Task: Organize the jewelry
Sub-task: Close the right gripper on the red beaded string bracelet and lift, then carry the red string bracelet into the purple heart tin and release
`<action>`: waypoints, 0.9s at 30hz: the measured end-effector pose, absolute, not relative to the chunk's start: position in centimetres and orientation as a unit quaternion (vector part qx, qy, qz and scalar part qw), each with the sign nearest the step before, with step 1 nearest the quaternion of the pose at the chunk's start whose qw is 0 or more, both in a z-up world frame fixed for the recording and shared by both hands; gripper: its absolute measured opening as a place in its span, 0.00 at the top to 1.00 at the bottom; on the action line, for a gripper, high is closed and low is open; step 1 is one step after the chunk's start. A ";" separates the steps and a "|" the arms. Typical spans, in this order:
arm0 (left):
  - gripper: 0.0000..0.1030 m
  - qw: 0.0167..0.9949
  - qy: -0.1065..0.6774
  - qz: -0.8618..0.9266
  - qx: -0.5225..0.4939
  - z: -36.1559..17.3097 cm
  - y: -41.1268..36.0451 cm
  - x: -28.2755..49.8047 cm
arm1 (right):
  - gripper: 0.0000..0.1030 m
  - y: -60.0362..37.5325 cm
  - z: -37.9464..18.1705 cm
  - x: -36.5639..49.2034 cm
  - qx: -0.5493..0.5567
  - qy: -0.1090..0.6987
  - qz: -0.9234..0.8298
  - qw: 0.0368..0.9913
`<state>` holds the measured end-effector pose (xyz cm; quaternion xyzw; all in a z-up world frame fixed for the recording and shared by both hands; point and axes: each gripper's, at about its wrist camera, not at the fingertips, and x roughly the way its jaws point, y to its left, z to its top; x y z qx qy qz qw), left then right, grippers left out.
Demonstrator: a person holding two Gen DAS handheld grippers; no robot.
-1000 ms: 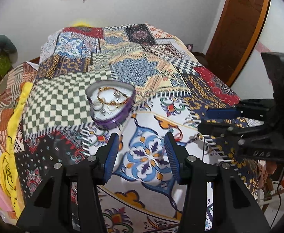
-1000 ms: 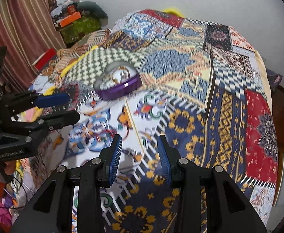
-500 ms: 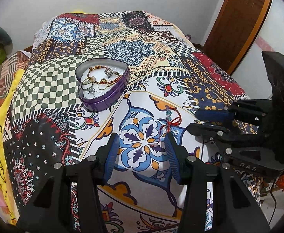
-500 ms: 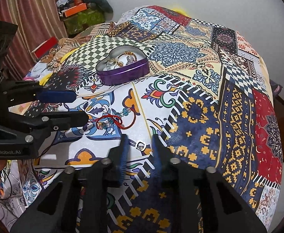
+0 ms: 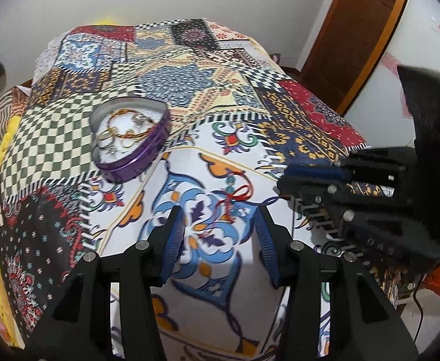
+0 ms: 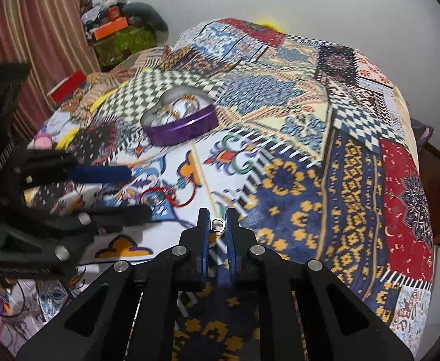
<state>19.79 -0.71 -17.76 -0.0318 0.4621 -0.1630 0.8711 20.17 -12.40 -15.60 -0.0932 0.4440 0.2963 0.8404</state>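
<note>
A purple heart-shaped tin (image 5: 131, 140) with gold bracelets and rings inside sits on the patterned bedspread; it also shows in the right wrist view (image 6: 180, 121). A red thread bracelet (image 5: 235, 198) with beads lies on the white patch, just beyond my open, empty left gripper (image 5: 220, 234); it shows in the right wrist view (image 6: 171, 194) too. My right gripper (image 6: 218, 225) is shut on a small silver ring (image 6: 217, 225), close above the bedspread, right of the bracelet. In the left wrist view the right gripper (image 5: 283, 185) comes in from the right.
The patchwork bedspread (image 6: 310, 165) covers the whole bed. A wooden door (image 5: 358, 30) stands at the right, striped curtains (image 6: 33, 30) and piled boxes (image 6: 114, 30) at the left. The bed's near edge drops off just below both grippers.
My right gripper has closed on the silver ring that lay on the bedspread. My left gripper has moved nearer the red bracelet and stays open.
</note>
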 end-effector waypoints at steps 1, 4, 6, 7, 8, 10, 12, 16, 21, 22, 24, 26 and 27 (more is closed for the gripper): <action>0.55 0.871 0.462 -0.163 -0.030 -17.8 -1.0 20.0 | 0.91 -12.6 -15.4 20.3 -0.089 0.443 0.295 0.842; 0.63 0.872 0.460 -0.166 -0.022 -18.0 -1.7 20.5 | 0.91 -13.1 -14.9 20.5 -0.080 0.438 0.291 0.847; 0.69 0.872 0.460 -0.167 -0.021 -18.1 -2.0 20.9 | 0.91 -13.3 -14.6 20.5 -0.081 0.434 0.289 0.850; 0.73 0.872 0.459 -0.168 -0.021 -18.2 -2.2 21.1 | 0.91 -13.3 -14.6 20.6 -0.082 0.434 0.289 0.850; 0.74 0.872 0.459 -0.168 -0.020 -18.3 -2.3 21.2 | 0.91 -13.3 -14.5 20.6 -0.082 0.433 0.288 0.850; 0.85 0.873 0.457 -0.168 -0.016 -18.5 -2.6 21.5 | 0.91 -13.3 -14.5 20.6 -0.081 0.433 0.288 0.850; 0.93 0.874 0.456 -0.168 -0.014 -18.6 -2.8 21.7 | 0.91 -13.3 -14.4 20.7 -0.081 0.433 0.289 0.850; 0.93 0.876 0.451 -0.168 -0.022 -18.4 -2.5 21.6 | 0.91 -13.3 -14.2 20.6 -0.080 0.430 0.292 0.851; 0.93 0.883 0.440 -0.161 -0.026 -17.6 -1.9 21.1 | 0.91 -13.1 -13.5 20.6 -0.078 0.422 0.295 0.854; 0.93 0.886 0.436 -0.158 -0.026 -17.3 -1.6 21.0 | 0.91 -13.1 -13.3 20.7 -0.077 0.419 0.296 0.855; 0.93 0.890 0.429 -0.153 -0.027 -16.7 -1.2 20.9 | 0.91 -12.9 -12.9 20.8 -0.076 0.415 0.298 0.857; 0.93 0.896 0.419 -0.147 -0.028 -16.0 -0.6 20.8 | 0.91 -12.7 -12.4 20.9 -0.074 0.409 0.299 0.859; 0.93 0.898 0.414 -0.143 -0.028 -15.6 -0.4 20.7 | 0.91 -12.5 -12.2 21.0 -0.073 0.406 0.301 0.860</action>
